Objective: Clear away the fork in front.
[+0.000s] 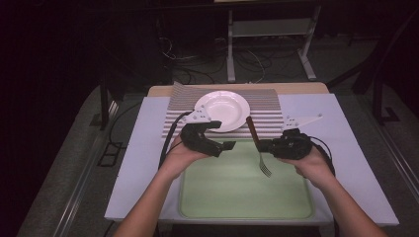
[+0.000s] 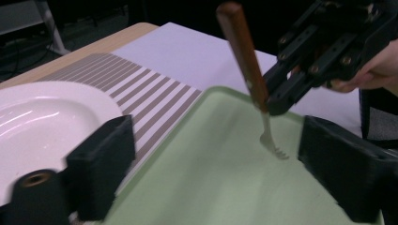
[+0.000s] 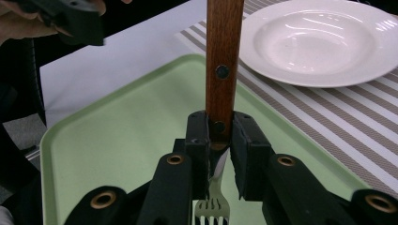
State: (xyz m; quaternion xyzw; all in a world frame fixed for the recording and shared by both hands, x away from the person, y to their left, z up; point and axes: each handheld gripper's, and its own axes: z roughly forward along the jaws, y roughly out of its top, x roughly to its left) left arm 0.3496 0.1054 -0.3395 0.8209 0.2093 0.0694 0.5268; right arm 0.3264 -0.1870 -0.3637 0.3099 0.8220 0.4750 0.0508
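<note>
Right tool (image 1: 260,145) is clenched on the fork (image 1: 259,148) at the bottom of its wooden handle, just above the metal neck; seen clearly in the right gripper view (image 3: 219,131). Fork hangs centre-right in the high view, above the green tray (image 1: 217,197), not touching it as far as I can tell. Long axis near upright: handle up and tilted toward the plate (image 1: 225,109), tines down over the tray.

Left tool (image 1: 225,136) is released, jaws wide, nothing between them. Sits centre-left, at the tray's far edge by the plate. From it the fork (image 2: 251,79) lies ahead and to the right, well apart.

Right hand is the one on the fork; my guess is the next move is setting it on the striped mat (image 1: 267,116) right of the plate.
</note>
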